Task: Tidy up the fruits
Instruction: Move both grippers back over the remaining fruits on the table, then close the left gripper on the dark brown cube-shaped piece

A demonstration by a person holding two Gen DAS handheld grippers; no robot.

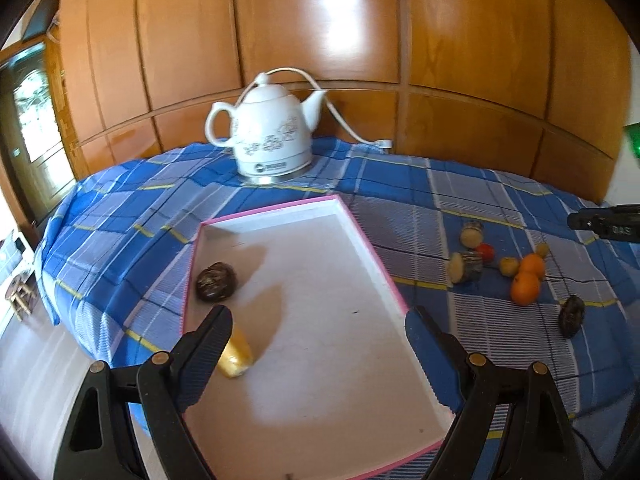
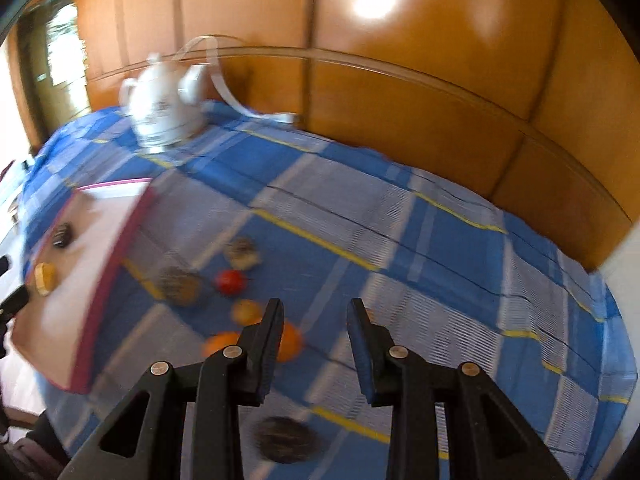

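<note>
A white tray with a pink rim (image 1: 372, 248) lies on the blue plaid cloth. In it are a dark round fruit (image 1: 215, 281) and a yellow piece (image 1: 237, 354). My left gripper (image 1: 318, 320) hangs open and empty above the tray, its left finger beside the yellow piece. To the right of the tray lie two oranges (image 1: 525, 288), a red fruit (image 1: 485, 252), small yellow fruits (image 1: 509, 266), two cut brown-skinned pieces (image 1: 466, 266) and a dark fruit (image 1: 571, 315). My right gripper (image 2: 314, 320) is open and empty above the oranges (image 2: 290, 344); this view is blurred.
A white kettle (image 1: 272, 136) with a cord stands at the back of the table against wooden wall panels. The tray (image 2: 86, 344) overhangs the table's near edge. A dark fruit (image 2: 286, 444) lies below the right gripper. The floor drops off at the left.
</note>
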